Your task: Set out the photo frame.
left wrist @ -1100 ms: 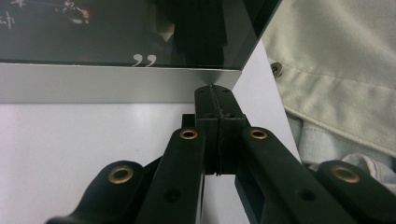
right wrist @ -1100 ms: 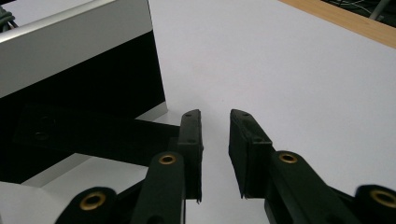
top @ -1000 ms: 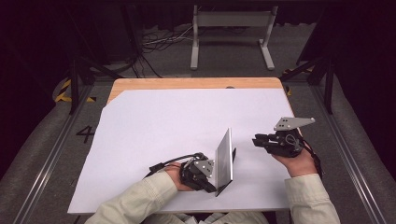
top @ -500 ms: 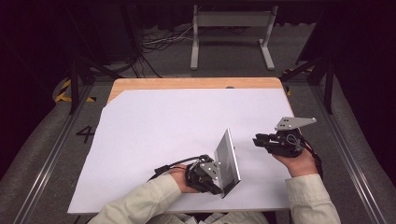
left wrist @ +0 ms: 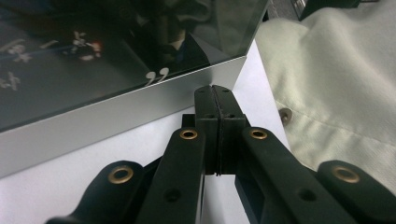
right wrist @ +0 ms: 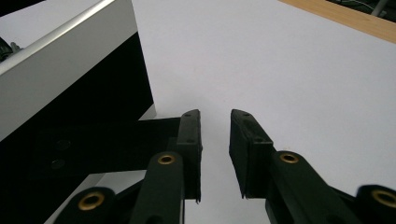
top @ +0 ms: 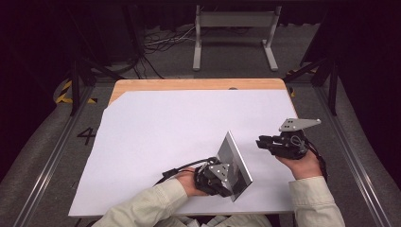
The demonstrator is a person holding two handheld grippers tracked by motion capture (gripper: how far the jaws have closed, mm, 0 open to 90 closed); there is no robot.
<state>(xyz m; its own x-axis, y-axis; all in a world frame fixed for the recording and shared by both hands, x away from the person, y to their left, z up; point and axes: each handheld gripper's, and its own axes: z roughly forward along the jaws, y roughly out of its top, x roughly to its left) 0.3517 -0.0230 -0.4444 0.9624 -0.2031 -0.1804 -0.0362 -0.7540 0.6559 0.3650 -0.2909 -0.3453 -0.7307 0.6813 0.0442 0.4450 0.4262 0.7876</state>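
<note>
Your left gripper (left wrist: 215, 100) has its jaws pressed together; your right gripper (right wrist: 215, 122) hovers, jaws apart.

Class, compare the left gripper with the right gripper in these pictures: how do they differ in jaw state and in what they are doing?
The left gripper has its jaws pressed shut; the right gripper shows a clear gap between its jaws. The left gripper sits against the tilted silver panel; the right gripper is apart from it, with nothing between its jaws. Both have black jaws and are hand-held over the white table.

hidden: left gripper (top: 222, 177) tips, perhaps behind panel (top: 235, 163) | panel cropped (left wrist: 93, 93)
</note>
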